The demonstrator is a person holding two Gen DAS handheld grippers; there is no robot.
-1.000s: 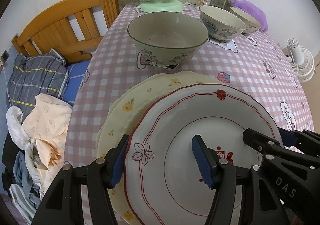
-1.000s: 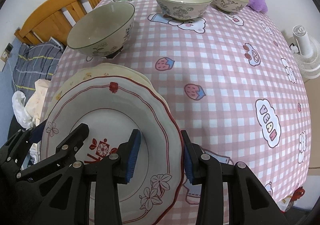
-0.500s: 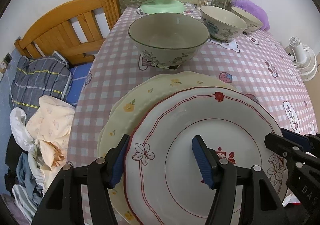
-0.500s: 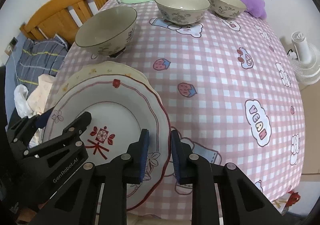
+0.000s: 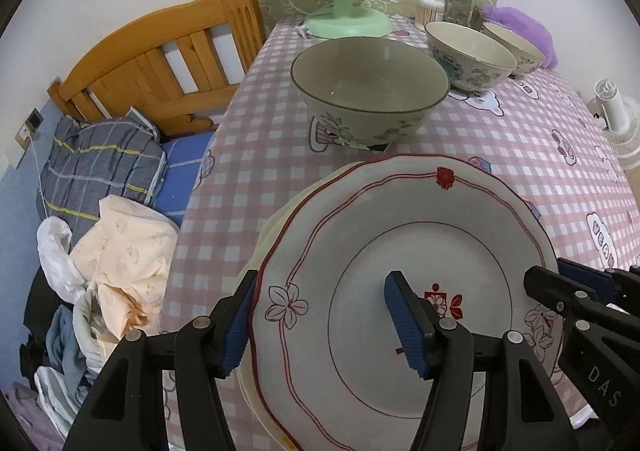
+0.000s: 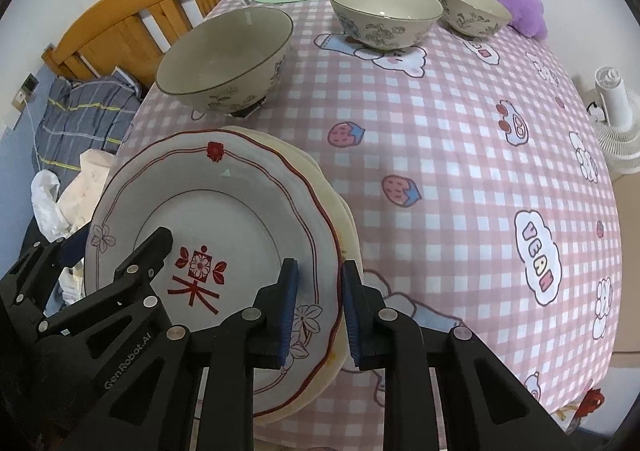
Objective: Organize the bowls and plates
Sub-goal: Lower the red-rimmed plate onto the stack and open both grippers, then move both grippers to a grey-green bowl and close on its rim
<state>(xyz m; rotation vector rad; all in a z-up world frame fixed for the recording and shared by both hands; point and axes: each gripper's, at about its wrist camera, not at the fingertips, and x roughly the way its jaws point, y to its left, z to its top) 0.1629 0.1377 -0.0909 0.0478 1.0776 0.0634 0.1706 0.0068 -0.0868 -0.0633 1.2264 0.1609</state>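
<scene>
My left gripper is spread wide across the near left rim of the red-trimmed plate, one pad outside the edge at 9 o'clock, the other over the plate's well. My right gripper has its pads close on either side of the same plate's right rim; whether they touch it I cannot tell. A cream plate lies stacked beneath. Beyond at 12 o'clock stands a large grey-green bowl, then two smaller floral bowls at 1 o'clock.
</scene>
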